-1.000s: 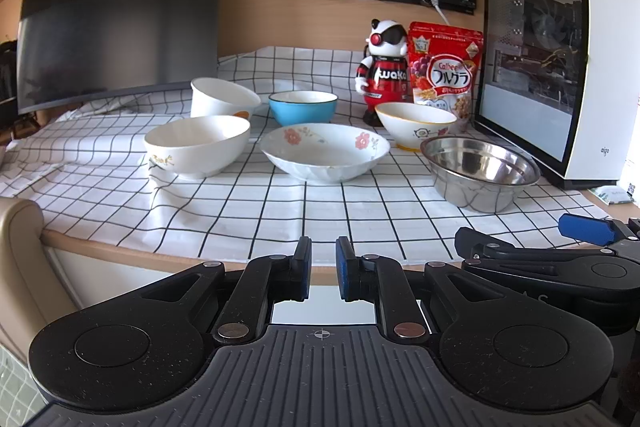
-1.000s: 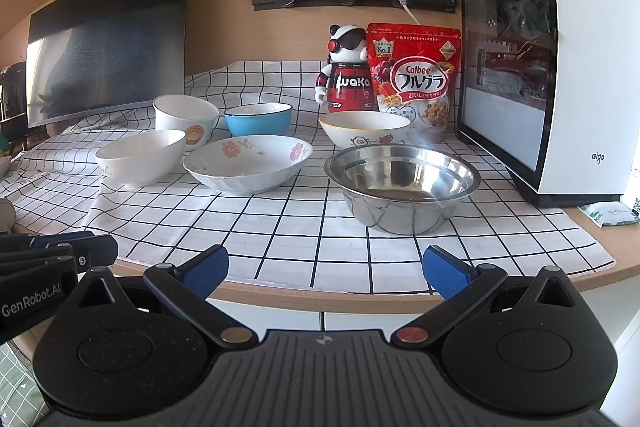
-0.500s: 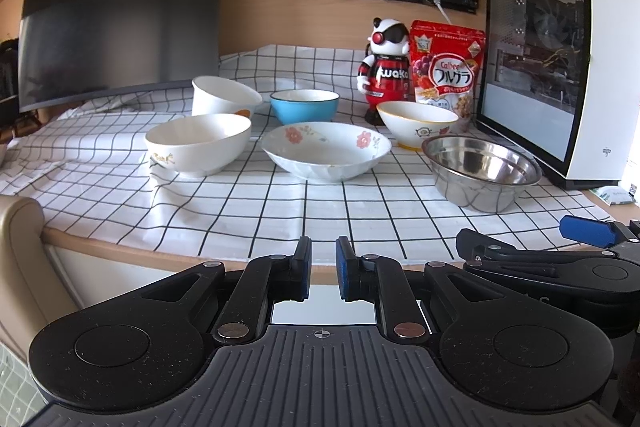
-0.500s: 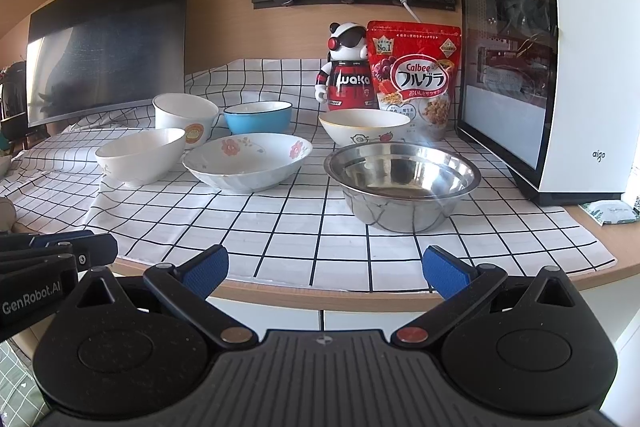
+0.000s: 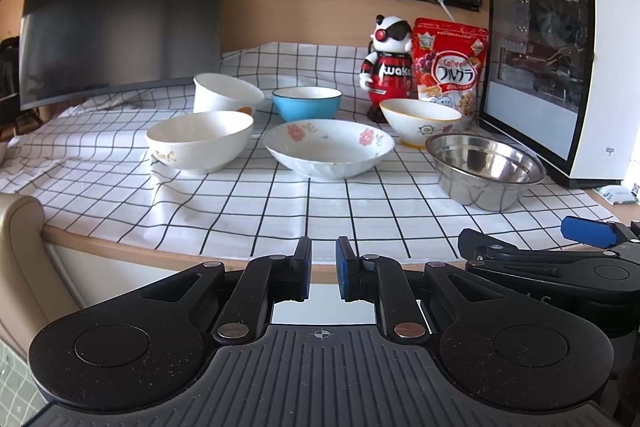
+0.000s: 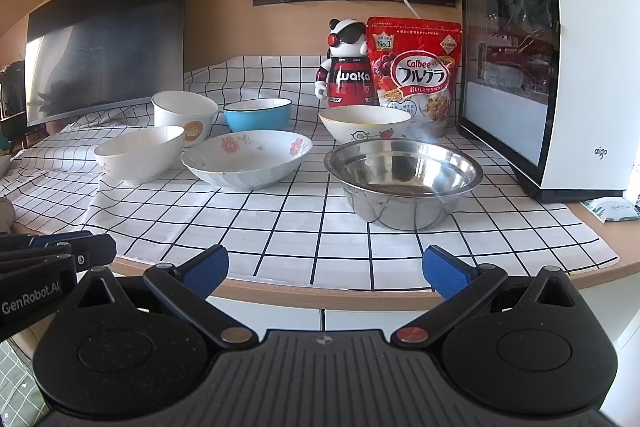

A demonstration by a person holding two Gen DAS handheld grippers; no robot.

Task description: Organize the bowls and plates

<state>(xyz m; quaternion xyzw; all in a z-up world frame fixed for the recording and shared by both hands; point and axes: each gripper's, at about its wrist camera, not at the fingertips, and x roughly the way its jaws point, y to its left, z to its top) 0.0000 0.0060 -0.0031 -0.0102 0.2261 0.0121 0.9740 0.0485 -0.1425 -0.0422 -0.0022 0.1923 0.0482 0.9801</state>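
You are facing a tabletop (image 6: pixel 520 267) draped in a checked cloth (image 6: pixel 280 227), with a glossy white computer case (image 6: pixel 580 67) standing at its right edge. Nearest that case and the front edge, a shiny steel bowl (image 6: pixel 404 183) is sitting empty. Left of it, a wide, shallow floral bowl (image 6: pixel 246 163) is lying empty mid-cloth, and further left a smooth white bowl (image 6: pixel 138 159) is tilting on a fold, also empty. Behind these, toward the back edge, a tall white bowl (image 6: pixel 184 119), a blue bowl (image 6: pixel 258 115) and a yellow-rimmed bowl (image 6: pixel 366 123) are standing in a row; none is showing any contents. A crinkly red cereal bag (image 6: pixel 414 75) and a plastic robot figure (image 6: pixel 348 67) are standing behind them.

Your left hand-held gripper (image 5: pixel 322 269) is hovering off the front edge, pads nearly together on nothing. Your right hand-held gripper (image 6: pixel 324 271) is gaping wide, holding nothing.
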